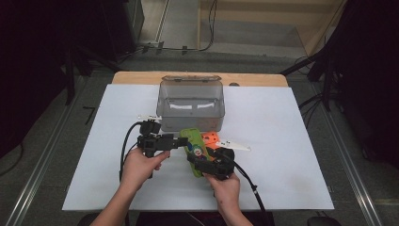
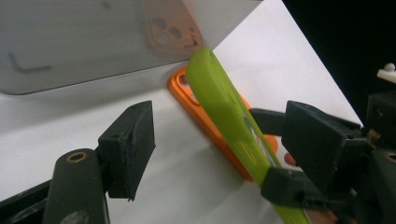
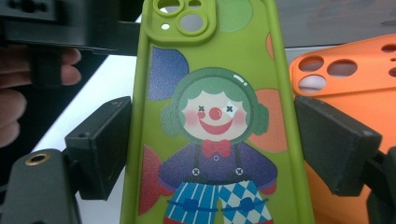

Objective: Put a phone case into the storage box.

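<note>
A green phone case (image 1: 190, 139) printed with a clown (image 3: 215, 116) is held above the white sheet, partly over an orange phone case (image 1: 212, 138) that lies flat on it. My right gripper (image 1: 198, 160) is shut on the green case, one pad on each long side (image 3: 215, 144). My left gripper (image 1: 178, 141) comes in from the left and is open. In the left gripper view the green case (image 2: 224, 107) stands edge-on between its jaws (image 2: 224, 140), apart from the left pad (image 2: 133, 140). The orange case (image 2: 201, 116) lies behind it.
A clear plastic box (image 1: 190, 101) stands just behind the cases, and the orange case is mirrored in its wall (image 2: 70, 42). A white sheet (image 1: 282, 141) covers the wooden table. Cables trail from both grippers toward the near edge. Dark floor and equipment surround the table.
</note>
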Demonstrator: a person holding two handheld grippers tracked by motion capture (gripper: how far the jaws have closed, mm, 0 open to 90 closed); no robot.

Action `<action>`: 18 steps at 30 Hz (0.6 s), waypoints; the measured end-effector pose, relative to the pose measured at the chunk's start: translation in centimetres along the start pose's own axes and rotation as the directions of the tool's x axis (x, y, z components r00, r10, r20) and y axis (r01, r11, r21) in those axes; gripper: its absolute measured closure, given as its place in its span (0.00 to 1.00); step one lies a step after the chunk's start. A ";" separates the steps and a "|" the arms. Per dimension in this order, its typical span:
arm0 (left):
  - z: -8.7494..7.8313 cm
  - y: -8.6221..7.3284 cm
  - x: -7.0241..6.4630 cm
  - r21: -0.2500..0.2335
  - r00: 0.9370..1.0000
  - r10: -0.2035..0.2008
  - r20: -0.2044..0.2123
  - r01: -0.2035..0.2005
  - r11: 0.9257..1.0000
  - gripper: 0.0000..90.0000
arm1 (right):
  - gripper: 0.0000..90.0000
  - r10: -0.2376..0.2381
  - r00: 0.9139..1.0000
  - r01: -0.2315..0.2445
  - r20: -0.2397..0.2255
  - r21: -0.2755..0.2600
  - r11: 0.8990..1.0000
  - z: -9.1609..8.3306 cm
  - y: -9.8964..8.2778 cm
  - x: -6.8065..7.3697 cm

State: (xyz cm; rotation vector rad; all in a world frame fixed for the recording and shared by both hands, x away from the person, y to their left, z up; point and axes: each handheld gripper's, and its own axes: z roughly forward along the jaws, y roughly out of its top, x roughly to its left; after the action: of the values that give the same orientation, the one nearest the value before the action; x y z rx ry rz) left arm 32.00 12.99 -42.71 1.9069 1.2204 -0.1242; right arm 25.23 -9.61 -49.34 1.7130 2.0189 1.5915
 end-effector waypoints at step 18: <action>1.5 0.5 -0.8 -0.005 0.998 -0.049 -0.025 0.049 0.999 0.41 | 0.16 0.038 0.999 -0.039 -0.027 -0.058 0.998 0.3 -0.1 0.8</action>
State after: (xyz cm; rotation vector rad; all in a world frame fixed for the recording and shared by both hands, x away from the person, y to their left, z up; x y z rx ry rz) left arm 32.53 11.33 -42.98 1.8801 1.2838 -0.1236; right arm 25.01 -8.82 -49.10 1.7300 1.9419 1.6759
